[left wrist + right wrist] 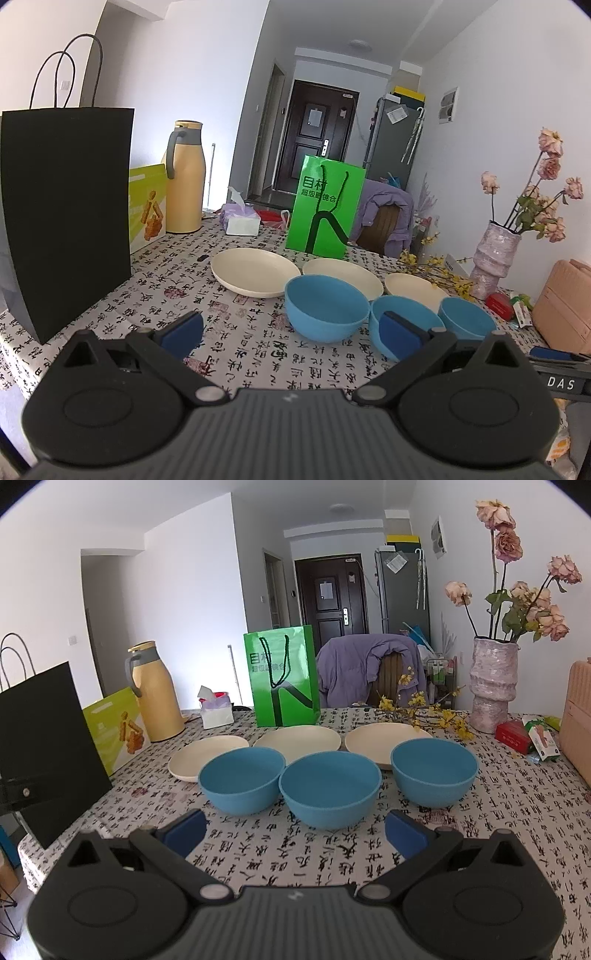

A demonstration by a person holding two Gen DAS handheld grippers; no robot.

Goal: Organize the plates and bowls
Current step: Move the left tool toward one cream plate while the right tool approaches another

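Both tongs (294, 830) gape before three blue bowls (330, 795)

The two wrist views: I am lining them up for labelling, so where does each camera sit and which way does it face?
Left wrist: sits on the left gripper, low over the table, left of the dishes; faces the door, left round blue plastic bowl nearest; its open blue-padded fingers show.
Right wrist: sits on the right gripper, centred before the bowls; faces the middle round blue plastic bowl; its open fingers show.
Shared: three blue bowls, three cream plates, glossy green paper bag, calligraphy-print tablecloth.
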